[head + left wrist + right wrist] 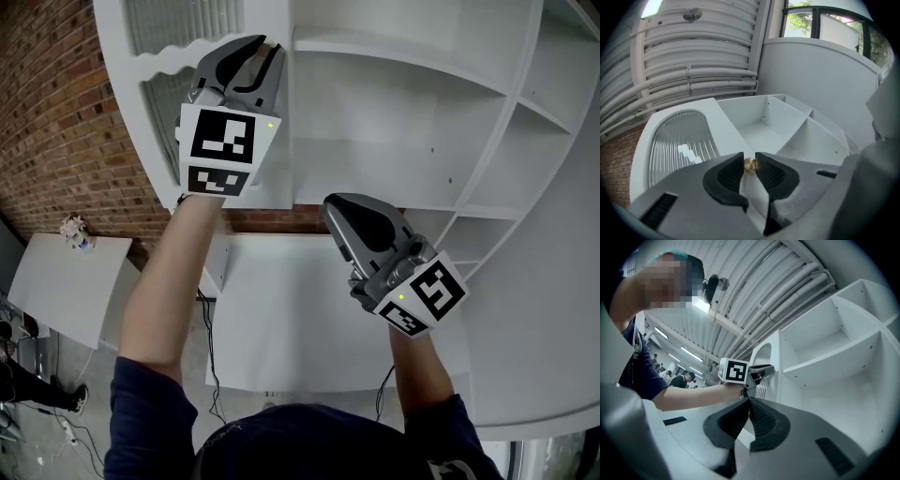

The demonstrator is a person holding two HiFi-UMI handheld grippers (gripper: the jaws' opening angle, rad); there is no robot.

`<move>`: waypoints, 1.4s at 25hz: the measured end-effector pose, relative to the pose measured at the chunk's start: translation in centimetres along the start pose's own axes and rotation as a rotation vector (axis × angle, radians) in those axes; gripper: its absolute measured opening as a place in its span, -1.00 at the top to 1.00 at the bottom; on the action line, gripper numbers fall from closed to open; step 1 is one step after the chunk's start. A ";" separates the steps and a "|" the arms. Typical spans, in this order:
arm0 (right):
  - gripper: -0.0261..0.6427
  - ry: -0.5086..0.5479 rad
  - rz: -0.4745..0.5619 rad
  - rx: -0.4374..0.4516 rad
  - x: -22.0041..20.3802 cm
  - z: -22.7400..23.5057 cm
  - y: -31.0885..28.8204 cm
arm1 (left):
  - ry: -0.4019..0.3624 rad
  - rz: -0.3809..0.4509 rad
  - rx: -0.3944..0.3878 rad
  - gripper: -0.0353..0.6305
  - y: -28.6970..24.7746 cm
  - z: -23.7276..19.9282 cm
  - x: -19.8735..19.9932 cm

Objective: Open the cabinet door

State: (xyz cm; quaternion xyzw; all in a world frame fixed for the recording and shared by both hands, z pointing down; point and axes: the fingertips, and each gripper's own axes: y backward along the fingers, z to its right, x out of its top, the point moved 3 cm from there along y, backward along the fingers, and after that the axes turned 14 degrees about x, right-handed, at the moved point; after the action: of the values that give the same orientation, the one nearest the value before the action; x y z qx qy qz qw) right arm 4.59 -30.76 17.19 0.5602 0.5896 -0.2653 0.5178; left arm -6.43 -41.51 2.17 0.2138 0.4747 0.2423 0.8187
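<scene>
Item: cabinet door [677,140], white frame with ribbed glass, at the far left of an open-shelved white cabinet [403,131]. Its small brass knob [749,164], on the door's right edge, is pinched in the narrowed tongs of the left gripper [266,47], with the arm stretched up and the gripper tilted upward. Step in hand: knob gripped, door apparently not yet swung; the next move calls for a pull toward the person along the hinge arc, keeping the pinch firm. Right gripper [749,403]: tongs closed together, empty, held lower right, apart from the door.
</scene>
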 end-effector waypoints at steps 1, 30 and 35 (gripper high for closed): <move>0.86 -0.002 0.001 -0.002 0.0 0.0 0.0 | -0.001 0.000 -0.001 0.66 0.1 0.0 0.0; 0.86 -0.062 0.031 0.053 1.4 -5.7 -1.3 | 0.151 0.090 0.002 0.67 9.9 -4.3 5.1; 0.86 -0.062 0.039 0.069 1.8 -6.8 -1.7 | 0.188 0.102 -0.004 0.67 11.8 -5.4 5.8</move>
State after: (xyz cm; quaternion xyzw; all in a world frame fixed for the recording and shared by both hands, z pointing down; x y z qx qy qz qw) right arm 1.19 -24.39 17.28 0.5805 0.5529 -0.2926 0.5212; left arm -11.03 -28.02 2.67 0.2125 0.5373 0.3036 0.7576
